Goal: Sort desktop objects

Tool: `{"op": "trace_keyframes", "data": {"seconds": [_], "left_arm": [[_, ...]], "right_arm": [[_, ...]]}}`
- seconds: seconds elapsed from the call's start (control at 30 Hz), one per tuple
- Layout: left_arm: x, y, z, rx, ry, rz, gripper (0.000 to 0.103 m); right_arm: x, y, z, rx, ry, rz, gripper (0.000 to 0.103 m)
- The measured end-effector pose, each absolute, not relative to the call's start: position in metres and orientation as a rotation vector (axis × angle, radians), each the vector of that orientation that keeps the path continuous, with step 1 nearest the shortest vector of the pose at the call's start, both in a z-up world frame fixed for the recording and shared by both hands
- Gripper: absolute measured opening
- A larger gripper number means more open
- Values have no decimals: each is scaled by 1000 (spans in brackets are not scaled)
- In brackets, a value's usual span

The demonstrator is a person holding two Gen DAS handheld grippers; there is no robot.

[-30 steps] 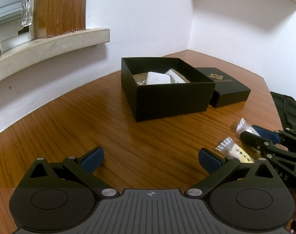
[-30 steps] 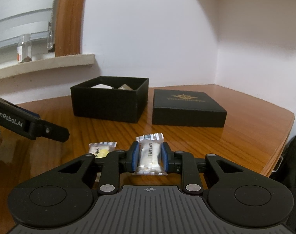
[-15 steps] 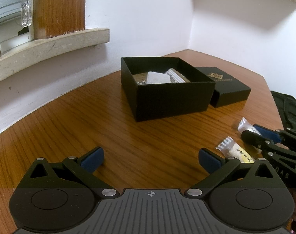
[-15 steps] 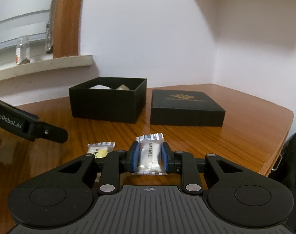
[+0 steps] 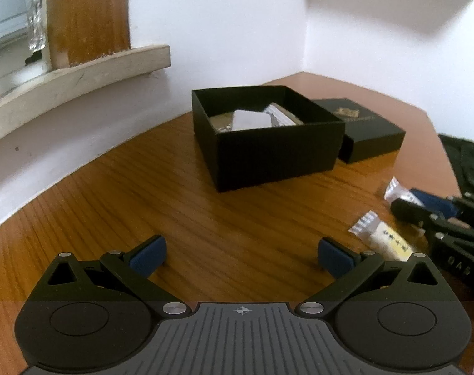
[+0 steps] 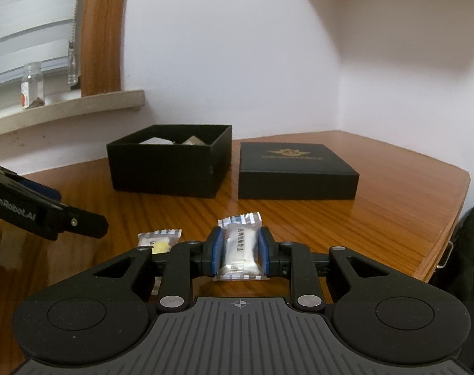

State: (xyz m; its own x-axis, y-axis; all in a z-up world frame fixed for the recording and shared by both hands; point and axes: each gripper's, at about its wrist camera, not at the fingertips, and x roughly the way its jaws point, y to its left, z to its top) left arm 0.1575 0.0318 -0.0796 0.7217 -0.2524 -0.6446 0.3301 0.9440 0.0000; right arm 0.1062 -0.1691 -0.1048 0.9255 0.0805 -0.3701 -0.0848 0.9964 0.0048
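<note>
Wooden tabletop [image 6: 377, 206] carried an open black box [image 6: 171, 168] with packets inside, its lid [image 6: 296, 172] just beside it. We held our right claw [image 6: 240, 251] clenched on a white sweet packet [image 6: 239, 247], low over the tabletop. A second packet with a yellow sweet [image 6: 159, 242] lay just to its left. Our left claw [image 5: 241, 253] hung spread wide and empty above bare wood, in front of the box.

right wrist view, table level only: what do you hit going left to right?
Left gripper → yellow-and-white wrapped candy lying on the wooden table → white wrapped candy clamped in the right gripper. Behind them: open black cardboard box → black box lid with gold emblem.
</note>
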Motion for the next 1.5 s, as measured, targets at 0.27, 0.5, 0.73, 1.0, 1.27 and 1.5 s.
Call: {"op": "trace_keyframes", "data": {"seconds": [0.27,0.5,0.73,1.0,1.27,1.5], "left_arm": [[157,31,-81,128,694,-319,103],[157,31,-80,127,693,-318,103],[156,32,-80,127,692,-317,103],[156,31,-80,125,692,-313,103],[157,32,-81,127,692,-318,103],[157,32,-81,126,692,-318,103]], "right_arm": [[106,-169,-105,-11,378,89,25],[107,-168,-105,-22,379,90,25],[106,-168,-106,-21,375,80,25],[107,-169,-106,-24,376,83,25],[108,-172,-106,-14,377,89,25],[108,-173,-106,-3,376,95,25]]}}
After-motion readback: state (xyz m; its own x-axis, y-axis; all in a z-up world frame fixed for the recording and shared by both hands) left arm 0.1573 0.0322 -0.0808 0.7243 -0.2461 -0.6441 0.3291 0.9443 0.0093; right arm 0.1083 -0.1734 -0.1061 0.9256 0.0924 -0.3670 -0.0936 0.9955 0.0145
